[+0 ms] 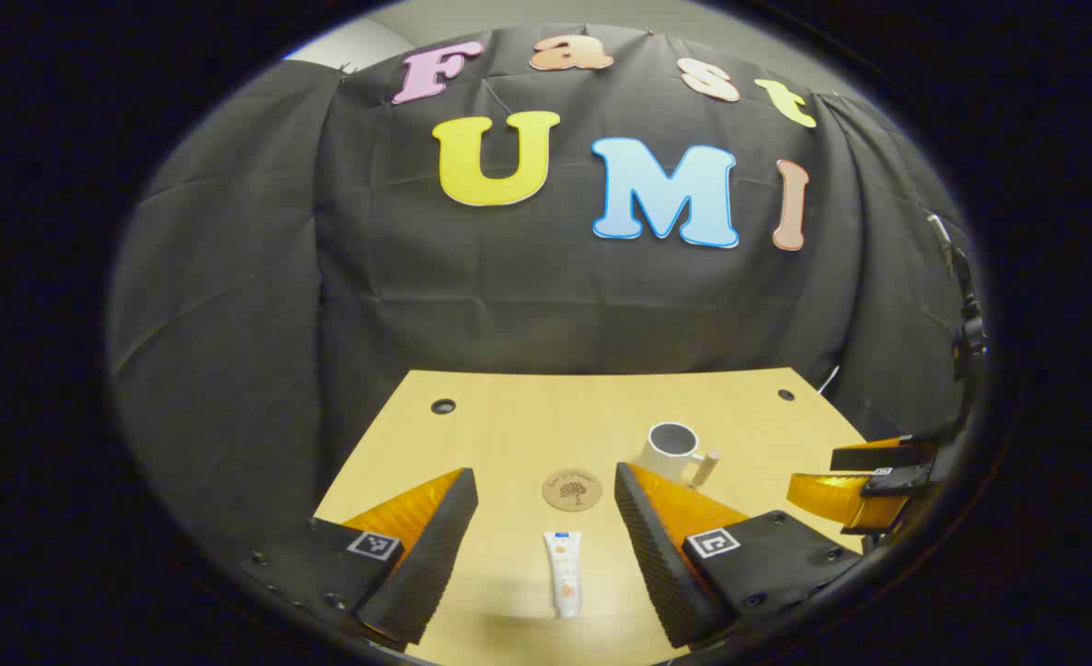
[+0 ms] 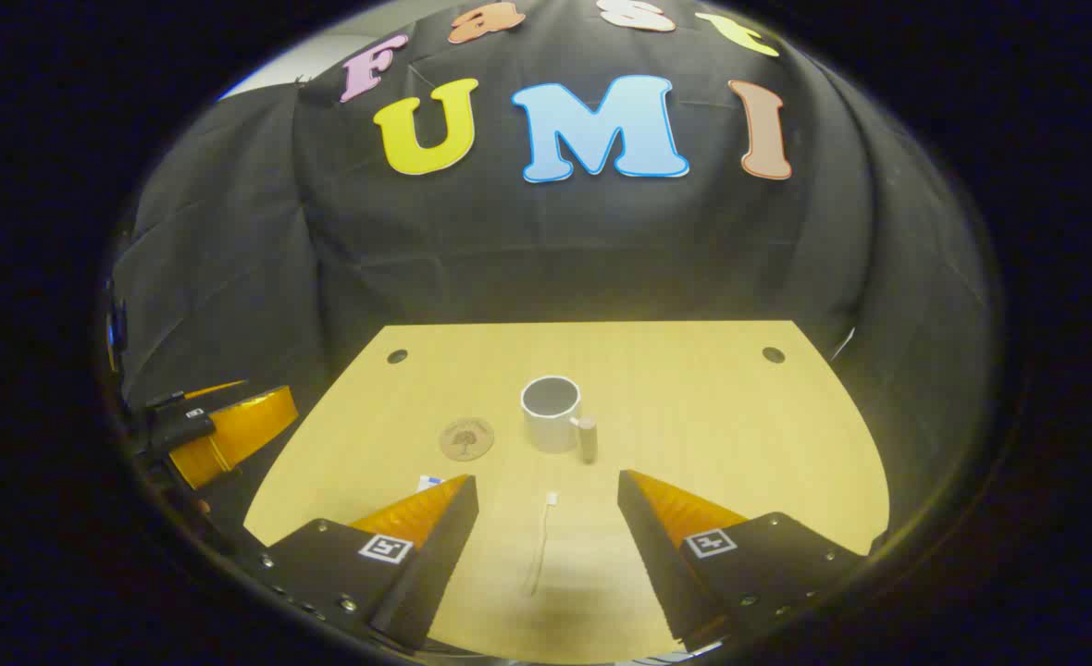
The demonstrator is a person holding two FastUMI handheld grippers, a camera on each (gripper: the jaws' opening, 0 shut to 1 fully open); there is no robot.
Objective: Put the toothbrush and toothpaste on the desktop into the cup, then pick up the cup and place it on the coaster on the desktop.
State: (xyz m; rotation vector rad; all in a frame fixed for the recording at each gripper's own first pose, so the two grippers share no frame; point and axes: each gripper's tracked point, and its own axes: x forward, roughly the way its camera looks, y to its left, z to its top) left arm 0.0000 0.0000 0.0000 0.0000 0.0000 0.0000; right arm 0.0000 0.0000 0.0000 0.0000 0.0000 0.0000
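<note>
The toothpaste (image 1: 564, 573) lies flat on the bench (image 1: 527, 416) between the fingers of the left tool (image 1: 546, 541), which is spread wide and holds nothing. The round coaster (image 1: 572, 488) sits just past it at 12 o'clock; the white cup (image 1: 671, 450) stands upright at 1 o'clock, handle toward the camera. The toothbrush (image 2: 540, 546) lies between the fingers of the right tool (image 2: 548, 546), likewise wide and empty, with the cup at 12 o'clock and the coaster at 11.

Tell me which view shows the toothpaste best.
The left gripper view: the toothpaste lies whole on the desktop between the open left gripper fingers. In the right gripper view just its end peeks past a finger.
</note>
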